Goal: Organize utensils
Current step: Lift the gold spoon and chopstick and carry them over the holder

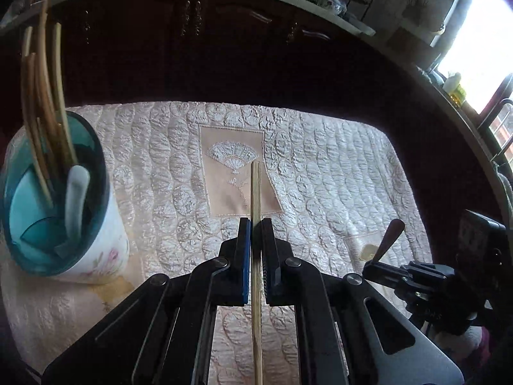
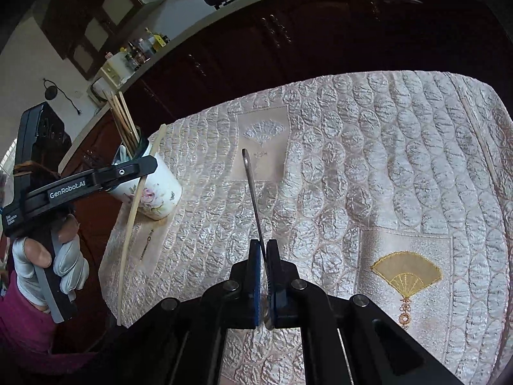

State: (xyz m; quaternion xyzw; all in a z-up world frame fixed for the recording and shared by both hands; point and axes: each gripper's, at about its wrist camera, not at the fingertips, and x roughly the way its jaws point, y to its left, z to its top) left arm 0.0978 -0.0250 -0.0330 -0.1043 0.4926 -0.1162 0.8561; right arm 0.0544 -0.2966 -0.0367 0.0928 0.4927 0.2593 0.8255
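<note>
**Chopstick and spoon pinched above the quilted desk**

Chopstick (image 1: 256,224) sits clamped in the left gripper (image 1: 255,224), its pads pressed together on the pale wooden shaft, which runs straight through them and points out over the fan-embroidered panel (image 1: 235,173) of the quilted cloth (image 1: 336,166) covering the desk. In the right wrist view the same stick shows as a long pale rod (image 2: 130,224) slanting past the holder, with a gloved hand (image 2: 48,266) gripping the tool's handle.

The right gripper (image 2: 263,250) is likewise pressed together, pinching a metal spoon (image 2: 253,189) near its bowl end, with the thin handle rising away from the pads over the cloth.

At the desk's left edge stands the utensil holder (image 1: 96,243), a floral cup with a teal rim. It holds a bundle of chopsticks (image 1: 41,102) and a white ceramic spoon (image 1: 77,192). Dark wooden cabinets (image 1: 224,48) lie beyond.
</note>
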